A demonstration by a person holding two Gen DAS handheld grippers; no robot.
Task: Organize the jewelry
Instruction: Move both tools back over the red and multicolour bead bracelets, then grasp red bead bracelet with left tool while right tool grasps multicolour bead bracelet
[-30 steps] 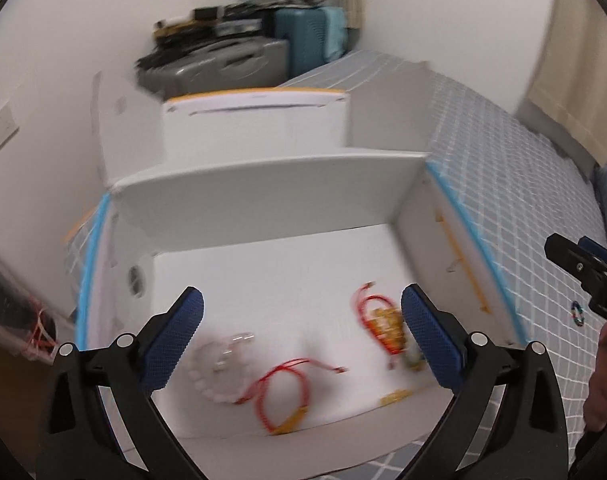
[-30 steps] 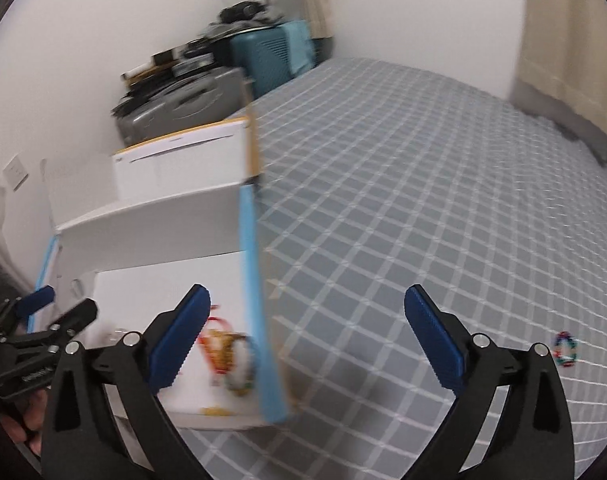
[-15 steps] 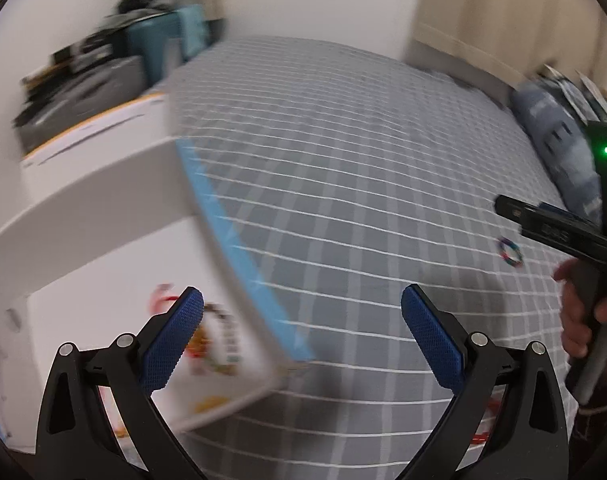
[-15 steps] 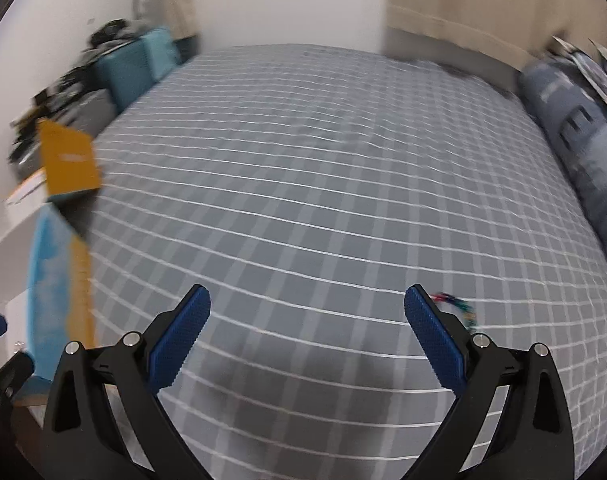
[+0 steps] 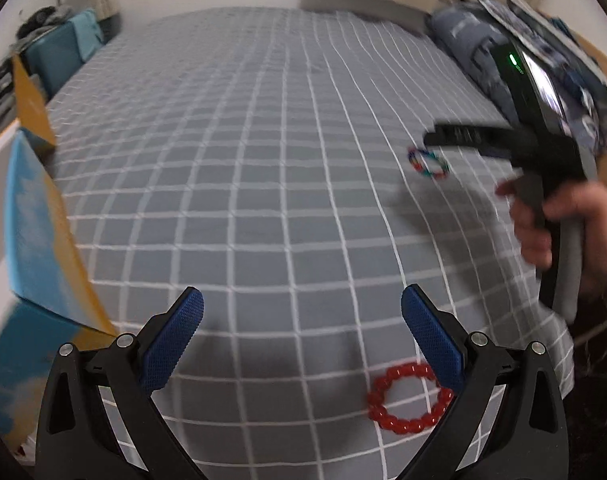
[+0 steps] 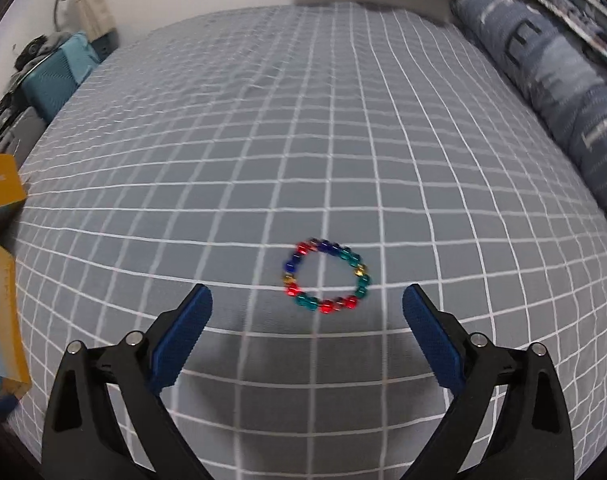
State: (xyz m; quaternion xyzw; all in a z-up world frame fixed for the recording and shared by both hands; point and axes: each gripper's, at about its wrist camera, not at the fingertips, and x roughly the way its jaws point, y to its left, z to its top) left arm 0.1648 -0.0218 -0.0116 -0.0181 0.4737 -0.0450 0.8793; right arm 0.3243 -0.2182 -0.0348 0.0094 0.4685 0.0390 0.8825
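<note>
Grey checked bedspread [image 6: 263, 128]: carries both bracelets, each lying flat on the cloth, well apart from one another.
Multicoloured bead bracelet [image 6: 326, 277]: a ring of red, blue, green and amber beads; in the right wrist view it lies just ahead of the right gripper [image 6: 306, 315], roughly centred between the two blue pads, touching neither.
Right gripper state: spread wide, nothing between the pads; in the left wrist view its black finger reaches over the bracelet [image 5: 428, 163] from the bed's right side, held by a hand [image 5: 559, 220].
Red bead bracelet [image 5: 409, 397]: near the bedspread's near edge, partly hidden behind the left gripper's right pad [image 5: 431, 338]; whether they touch cannot be told.
Left gripper [image 5: 302, 334] state: spread wide, empty, over bare cloth.
Box [image 5: 35, 232]: blue and orange cardboard at the bed's left edge, blurred.
Pillow [image 6: 551, 80]: blue patterned, along the bed's right edge.
Suitcase [image 6: 57, 76]: teal, beyond the far left corner.
</note>
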